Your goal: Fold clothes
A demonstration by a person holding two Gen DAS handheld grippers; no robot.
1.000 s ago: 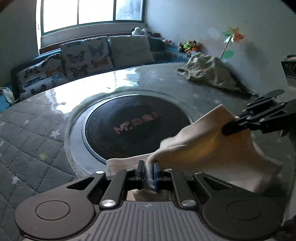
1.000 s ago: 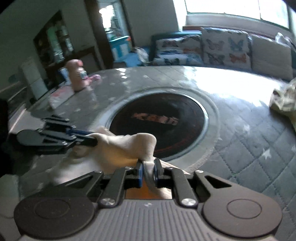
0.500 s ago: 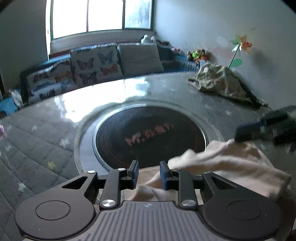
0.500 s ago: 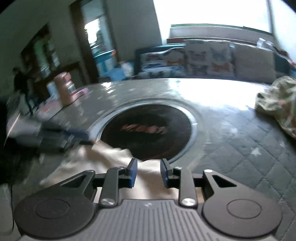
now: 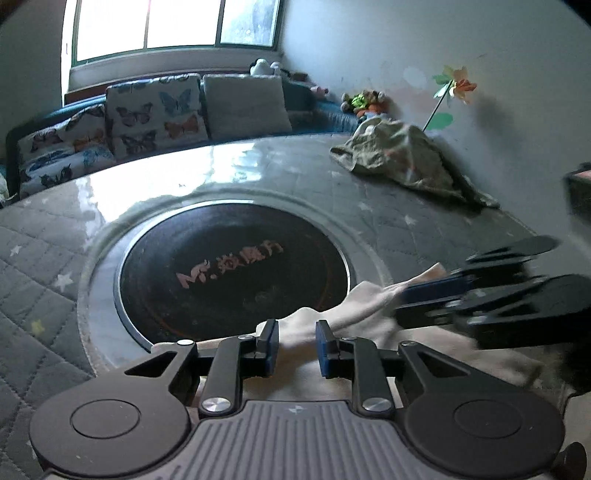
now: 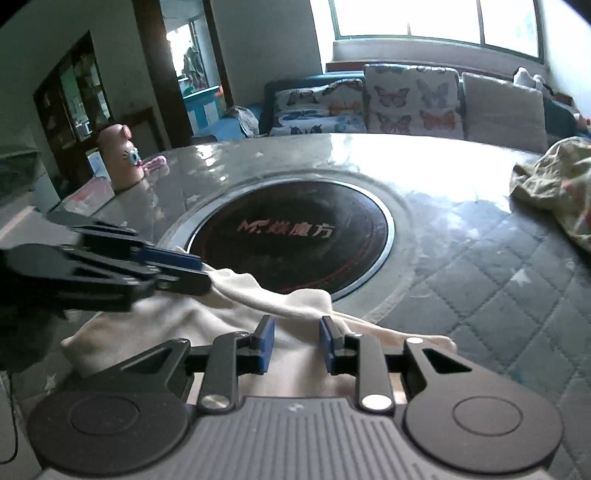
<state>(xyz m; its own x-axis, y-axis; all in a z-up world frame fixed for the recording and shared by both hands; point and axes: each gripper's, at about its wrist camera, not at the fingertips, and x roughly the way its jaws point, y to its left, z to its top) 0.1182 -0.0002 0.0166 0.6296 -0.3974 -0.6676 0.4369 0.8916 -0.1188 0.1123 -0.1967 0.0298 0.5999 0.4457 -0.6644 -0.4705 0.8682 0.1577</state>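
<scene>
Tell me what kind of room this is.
Most likely a home living or dining room. A round table with a built-in dark cooktop stands before a sofa with butterfly cushions under a window, and a crumpled garment lies on the table.

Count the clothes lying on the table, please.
2. A cream garment lies at the near edge, under both grippers. A crumpled green garment lies at the far right, near the wall. More may be hidden behind the grippers.
</scene>
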